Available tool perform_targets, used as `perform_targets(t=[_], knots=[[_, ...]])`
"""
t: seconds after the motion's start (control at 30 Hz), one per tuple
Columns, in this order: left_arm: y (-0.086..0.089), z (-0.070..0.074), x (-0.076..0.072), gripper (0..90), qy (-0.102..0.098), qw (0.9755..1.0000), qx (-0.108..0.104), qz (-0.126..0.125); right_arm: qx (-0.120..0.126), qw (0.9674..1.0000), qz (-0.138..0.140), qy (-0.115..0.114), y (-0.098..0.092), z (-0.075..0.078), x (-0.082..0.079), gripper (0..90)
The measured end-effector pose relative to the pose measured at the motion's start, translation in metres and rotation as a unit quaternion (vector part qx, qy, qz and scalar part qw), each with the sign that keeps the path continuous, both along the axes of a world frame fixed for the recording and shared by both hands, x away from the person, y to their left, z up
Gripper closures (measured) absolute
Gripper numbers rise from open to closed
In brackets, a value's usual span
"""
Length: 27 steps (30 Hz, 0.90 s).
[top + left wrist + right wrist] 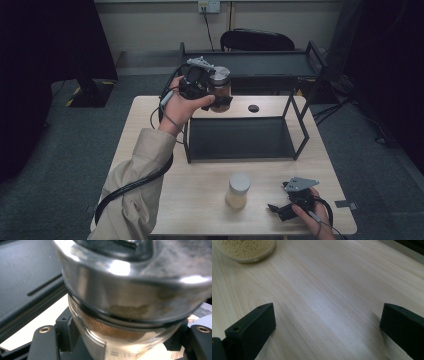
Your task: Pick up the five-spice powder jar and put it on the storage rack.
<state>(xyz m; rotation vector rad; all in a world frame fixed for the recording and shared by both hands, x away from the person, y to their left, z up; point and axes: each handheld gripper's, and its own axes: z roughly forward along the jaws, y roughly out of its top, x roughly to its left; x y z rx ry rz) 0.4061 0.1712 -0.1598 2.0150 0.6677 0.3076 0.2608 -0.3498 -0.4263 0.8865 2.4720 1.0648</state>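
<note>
carrying the brown jar in the air above the black shelf, the left gripper has its jaws clamped on the glass. next, i think, it must go down level onto the shelf. right gripper rests with jaws apart near the pale jar.

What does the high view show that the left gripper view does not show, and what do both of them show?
High view alone: the whole light wooden table, the black metal two-level shelf rack, a second silver-lidded glass jar of pale yellow grains standing on the table, and the right hand-held gripper resting open near it.

Left gripper view alone: close detail of the silver metal lid, with brown smudges, and printing on the glass.

Both: the silver-lidded glass jar of brown powder, gripped by the left hand-held gripper beside the rack.
</note>
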Motion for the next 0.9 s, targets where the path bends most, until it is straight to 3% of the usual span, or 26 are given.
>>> perform_targets(t=[0.6,0.9], knots=[[-0.006,0.037,0.011,29.8,-0.004,0.9999,-0.010,0.002,0.000,1.0000,0.000,0.001,0.000,0.000,0.000,0.0],[-0.011,0.050,0.019,29.8,-0.012,0.9995,-0.012,0.025,0.000,1.0000,0.000,0.000,0.000,0.000,0.000,0.0]])
